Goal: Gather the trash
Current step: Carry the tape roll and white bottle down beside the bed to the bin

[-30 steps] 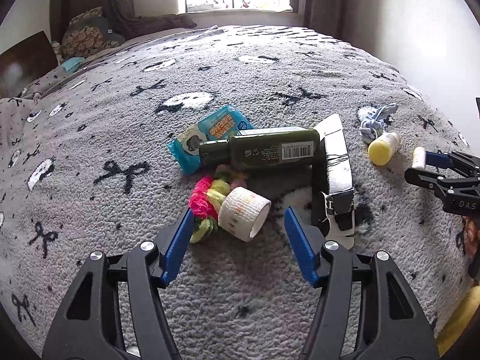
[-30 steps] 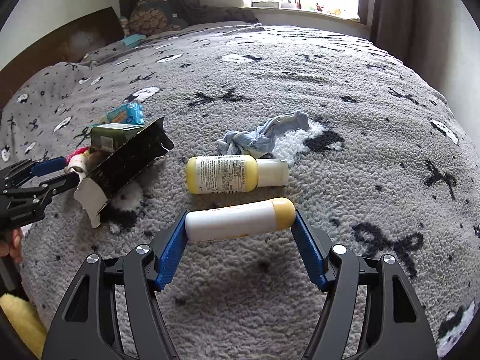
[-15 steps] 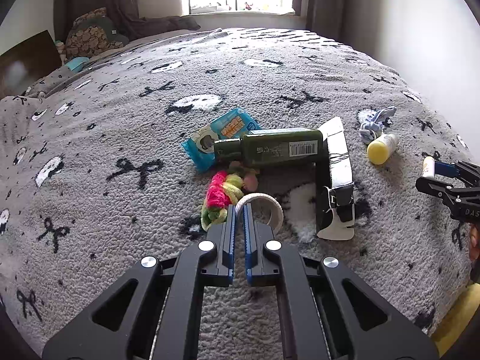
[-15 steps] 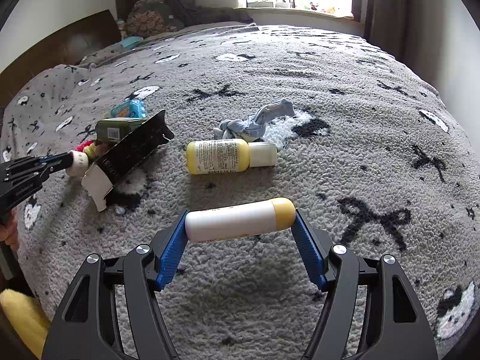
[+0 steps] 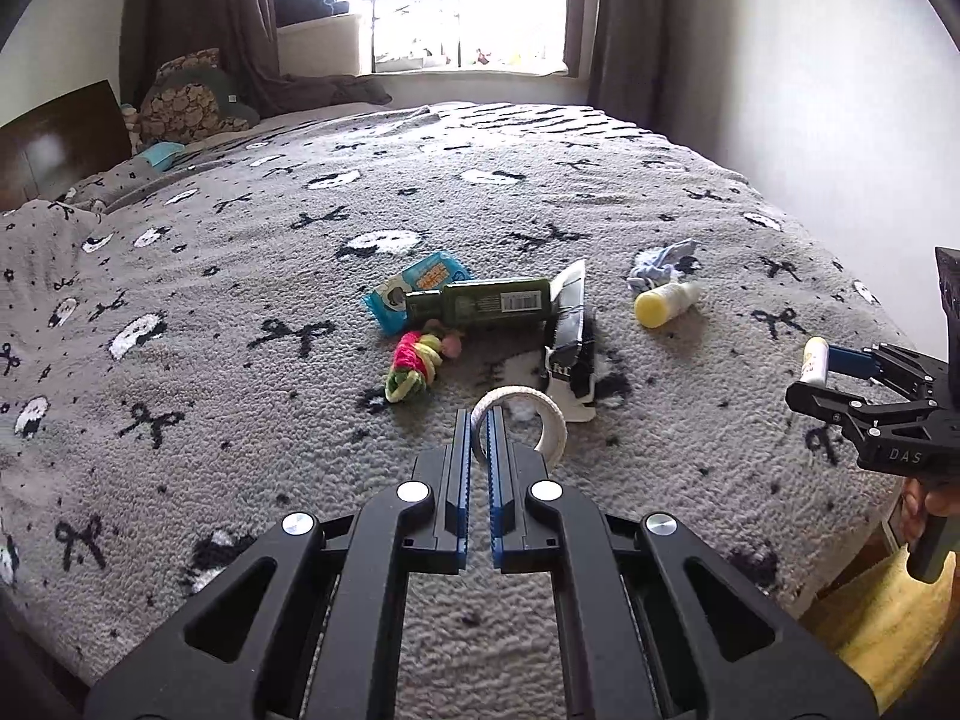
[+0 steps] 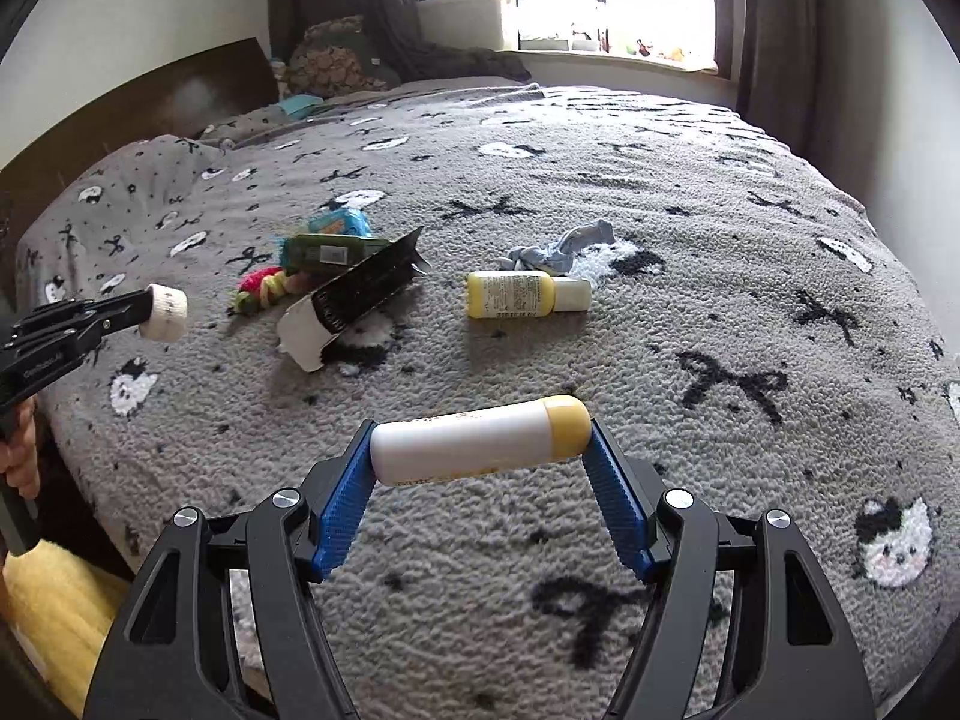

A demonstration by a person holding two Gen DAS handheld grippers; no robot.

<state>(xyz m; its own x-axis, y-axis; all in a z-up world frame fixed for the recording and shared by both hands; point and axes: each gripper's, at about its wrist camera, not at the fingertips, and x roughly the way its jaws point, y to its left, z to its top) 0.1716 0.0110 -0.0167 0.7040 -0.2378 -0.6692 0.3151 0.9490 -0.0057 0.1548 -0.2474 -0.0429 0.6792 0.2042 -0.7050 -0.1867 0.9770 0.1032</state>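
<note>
Above a grey patterned bed (image 5: 240, 312), the left gripper (image 5: 478, 420) pinches the wall of a white tape roll (image 5: 528, 420), while the right gripper (image 6: 480, 450) clamps a yellow-capped white tube (image 6: 480, 441) end to end

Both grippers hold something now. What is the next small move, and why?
Probably carry both items off the bed to wherever trash goes; no bin shows. The left gripper pinches the tape roll wall, lifted clear in the right view. The right gripper clamps the white tube endwise.
</note>
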